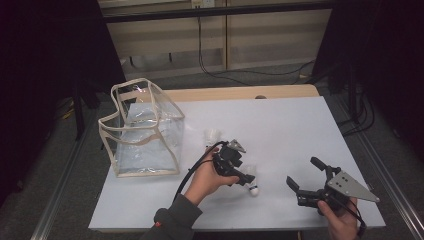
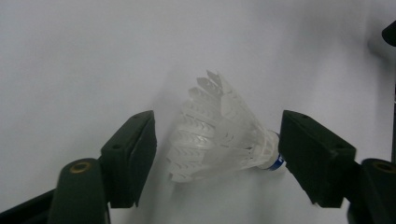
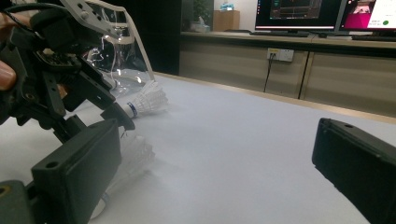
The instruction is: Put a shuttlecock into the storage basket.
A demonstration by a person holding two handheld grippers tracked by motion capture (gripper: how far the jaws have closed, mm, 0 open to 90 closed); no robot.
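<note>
Shuttlecock (image 2: pixel 219 130) lies on its side on the white surface (image 1: pixel 280 130), between the spread jaws of the left tool (image 1: pixel 234 167), touching neither of them as far as the left gripper view shows. Its feather skirt points toward one jaw, and its cork end with the blue band sits just beside the other. The left tool is released and grasps nothing.

It should handle as a very light thing, with a thin, springy feather skirt that would crush or bend under a hard squeeze. The firmer hold is likely at the cork end and the banded collar, or a gentle close across the skirt near its narrow part.

Farther out, the right tool (image 1: pixel 312 187) rests low over the near right part of the surface, its jaws wide apart and empty. A second shuttlecock (image 3: pixel 144 100) lies beyond the left tool, toward a clear plastic bag (image 1: pixel 142 130) with cream trim that stands open-topped at the far left of the surface. In the right gripper view, monitors (image 3: pixel 299 11) glow on a counter behind.
</note>
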